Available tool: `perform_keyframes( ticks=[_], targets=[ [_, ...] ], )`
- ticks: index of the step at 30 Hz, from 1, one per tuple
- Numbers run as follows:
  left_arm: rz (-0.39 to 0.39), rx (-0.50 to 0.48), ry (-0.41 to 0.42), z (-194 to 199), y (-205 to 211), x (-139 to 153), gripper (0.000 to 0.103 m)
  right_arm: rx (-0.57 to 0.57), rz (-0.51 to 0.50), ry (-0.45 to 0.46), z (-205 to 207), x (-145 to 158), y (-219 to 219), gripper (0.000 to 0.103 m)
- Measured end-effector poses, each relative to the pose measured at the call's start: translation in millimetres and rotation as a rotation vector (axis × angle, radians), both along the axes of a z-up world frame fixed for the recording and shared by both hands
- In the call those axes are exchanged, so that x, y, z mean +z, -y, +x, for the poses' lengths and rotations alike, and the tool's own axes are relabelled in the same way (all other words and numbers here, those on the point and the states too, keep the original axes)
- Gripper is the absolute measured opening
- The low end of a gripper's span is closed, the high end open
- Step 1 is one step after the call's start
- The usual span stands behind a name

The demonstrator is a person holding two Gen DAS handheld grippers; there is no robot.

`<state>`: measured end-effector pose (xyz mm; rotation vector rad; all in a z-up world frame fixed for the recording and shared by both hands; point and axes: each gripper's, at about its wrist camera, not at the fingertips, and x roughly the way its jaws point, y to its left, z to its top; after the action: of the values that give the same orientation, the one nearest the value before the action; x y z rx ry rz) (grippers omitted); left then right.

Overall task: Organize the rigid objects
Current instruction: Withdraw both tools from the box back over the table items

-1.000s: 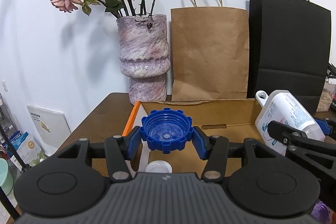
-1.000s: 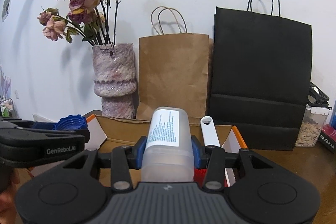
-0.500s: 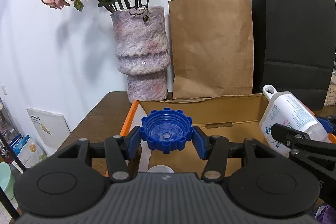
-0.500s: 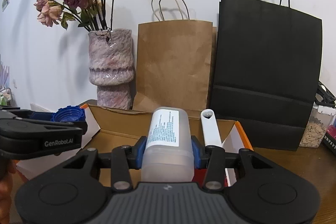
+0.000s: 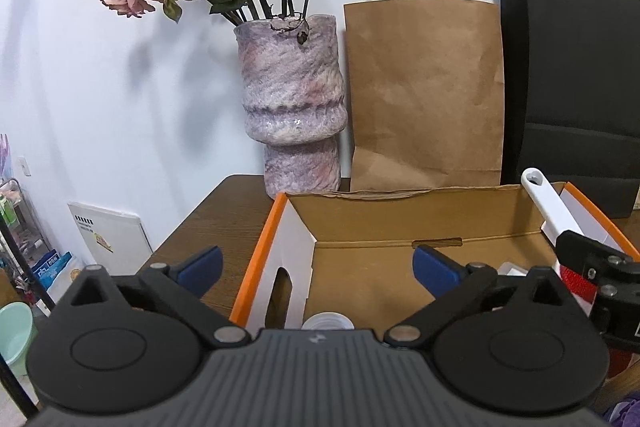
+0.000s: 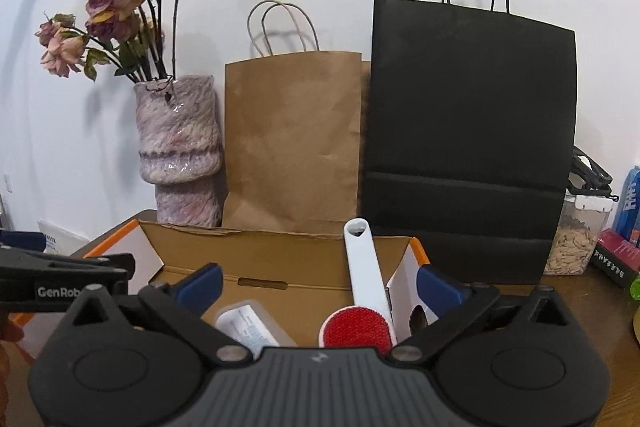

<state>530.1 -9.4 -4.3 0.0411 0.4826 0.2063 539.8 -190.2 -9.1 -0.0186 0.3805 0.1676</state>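
Left gripper [image 5: 316, 261]: jaws wide apart, nothing between the blue pads; it hangs over the box's left wall, pointing toward 12 o'clock.
Right gripper [image 6: 318, 281]: jaws also spread, empty; it hovers above the box's right half, just beside the left gripper, whose black body shows at 9 o'clock in the right view.
Box [image 5: 372, 215]: open cardboard, orange-edged flaps, on the table [image 5: 216, 215]; it lies directly below and ahead of both grippers.
Bottle [image 6: 250, 325]: lying on the box floor, label up, at 7 o'clock from the right gripper's midpoint and partly hidden by the gripper body.
Brush [image 6: 362, 283]: red head down in the box, white handle leaning up toward 12 o'clock past the back wall's edge; in the left view the handle shows at 3 o'clock.
White cap [image 5: 328, 321]: a round white rim peeks out at 6 o'clock under the left gripper; whether it is a lid or a jar top I cannot tell.
Behind the box: vase [image 5: 292, 103] with dried roses at 11 o'clock, brown bag [image 5: 424, 95] at 12 o'clock, black bag [image 6: 472, 131] at 1 o'clock.
Right of the box: a clear jar of seeds [image 6: 576, 239] at 3 o'clock, well apart from it.
Progress: bottle and brush are inside, so those placements look done; both grippers are free for another pick. What else remains outside the box is not shown.
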Motion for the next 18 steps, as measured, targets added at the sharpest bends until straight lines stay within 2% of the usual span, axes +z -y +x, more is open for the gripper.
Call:
perform_keyframes(
  ticks=[18],
  targets=[
    [-0.004,-0.003,0.002,-2.7,-0.5,2.5,0.103,0.015,-0.011,-0.008,-2.6,1.4,-2.2,0.103]
  ],
)
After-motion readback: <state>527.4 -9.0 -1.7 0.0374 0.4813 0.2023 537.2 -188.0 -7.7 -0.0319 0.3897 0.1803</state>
